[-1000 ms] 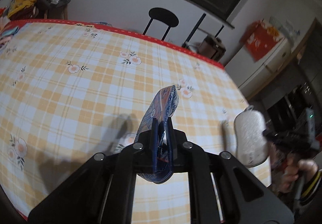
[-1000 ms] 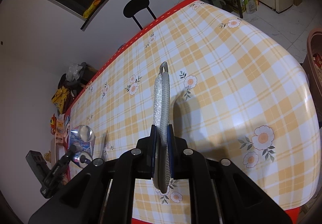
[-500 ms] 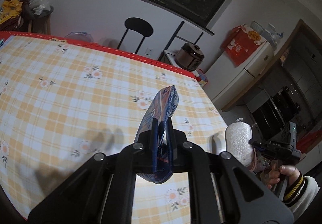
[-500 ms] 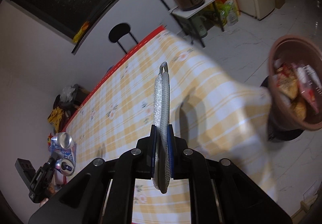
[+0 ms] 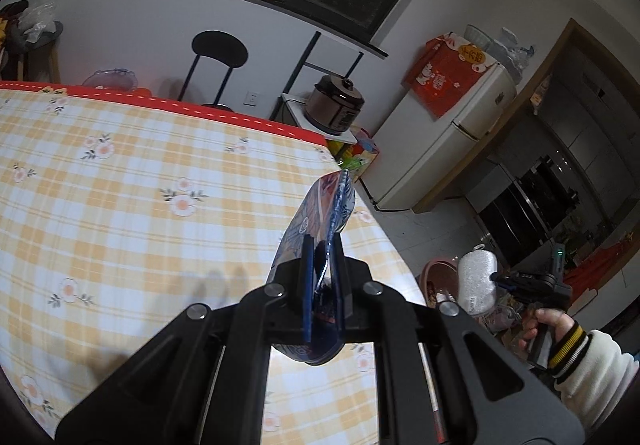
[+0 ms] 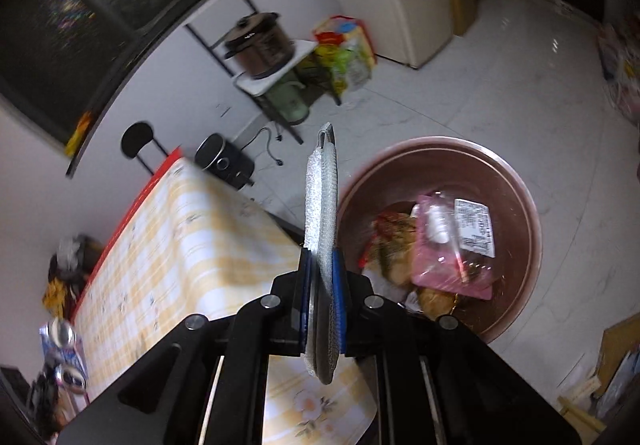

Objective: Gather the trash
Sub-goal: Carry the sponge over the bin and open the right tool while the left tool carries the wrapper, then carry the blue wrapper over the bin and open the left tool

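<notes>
**Silver pouch and blue wrapper both in hand, bin just ahead**

Silver and crinkled, the flat foil pouch (image 6: pixel 321 229) stands on edge between the jaws of the right tool (image 6: pixel 321 285), which is closed tight on its lower half; a small loop sticks up from its top end. It hangs past the corner of the table (image 6: pixel 192 245), just beside the rim of the brown bin (image 6: pixel 516 181) on the floor, not yet over the opening. From the left wrist view the same pouch (image 5: pixel 478 279) shows its broad pale face, held out beyond the table's right edge.

The left tool (image 5: pixel 323 285) is clamped shut on a blue printed wrapper (image 5: pixel 324 213), thin and glossy, bent slightly so its tip leans right. It is held above the near right part of the yellow checked table (image 5: pixel 140 205), short of the edge.

Progress, as far as can be judged: the picking-up part looks done for these two pieces, and the part of the table in view holds no loose rubbish. The bin already holds a pink bag (image 6: pixel 448 245) with a white label and some reddish and brown packets, so earlier drops seem made. What is left is the release: the pouch probably goes first, being nearest the bin, then the wrapper once the left tool crosses the table's edge. Both pieces are light and flat, so they may flutter or catch on the rim if let go too early. The right view is blurred, so finer detail in the bin cannot be made out.
</notes>
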The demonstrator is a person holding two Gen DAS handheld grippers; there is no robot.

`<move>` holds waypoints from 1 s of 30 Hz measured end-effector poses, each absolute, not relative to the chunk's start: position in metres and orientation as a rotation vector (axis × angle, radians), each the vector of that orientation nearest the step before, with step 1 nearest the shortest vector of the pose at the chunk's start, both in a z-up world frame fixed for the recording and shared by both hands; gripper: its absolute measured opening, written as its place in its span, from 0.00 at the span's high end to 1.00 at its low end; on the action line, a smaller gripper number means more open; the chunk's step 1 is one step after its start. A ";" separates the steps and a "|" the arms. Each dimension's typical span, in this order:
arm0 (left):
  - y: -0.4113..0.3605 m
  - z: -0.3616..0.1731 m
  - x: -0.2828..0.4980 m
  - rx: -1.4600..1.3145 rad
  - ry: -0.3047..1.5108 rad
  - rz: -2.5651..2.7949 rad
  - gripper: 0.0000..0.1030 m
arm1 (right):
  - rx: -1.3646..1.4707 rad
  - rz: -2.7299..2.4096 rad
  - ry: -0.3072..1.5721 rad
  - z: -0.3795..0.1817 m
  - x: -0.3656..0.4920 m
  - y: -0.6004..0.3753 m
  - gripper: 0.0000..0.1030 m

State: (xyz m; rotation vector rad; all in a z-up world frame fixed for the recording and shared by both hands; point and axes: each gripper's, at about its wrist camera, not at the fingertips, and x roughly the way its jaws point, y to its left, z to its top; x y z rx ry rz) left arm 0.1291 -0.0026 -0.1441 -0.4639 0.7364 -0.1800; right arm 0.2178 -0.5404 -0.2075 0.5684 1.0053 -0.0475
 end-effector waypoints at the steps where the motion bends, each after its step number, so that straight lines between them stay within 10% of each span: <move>1: -0.009 -0.144 0.129 -0.460 0.737 -0.183 0.89 | 0.587 -0.057 1.013 -0.214 0.220 -0.548 0.88; 7: -0.033 -0.139 0.132 -0.433 0.743 -0.194 0.89 | 0.576 -0.096 1.053 -0.234 0.228 -0.564 0.83; 18: -0.110 -0.128 0.151 -0.352 0.755 -0.351 0.89 | 0.509 -0.118 0.999 -0.204 0.191 -0.590 0.08; 30: -0.255 -0.147 0.203 -0.293 0.829 -0.606 0.89 | 0.490 -0.078 0.932 -0.166 0.137 -0.604 0.05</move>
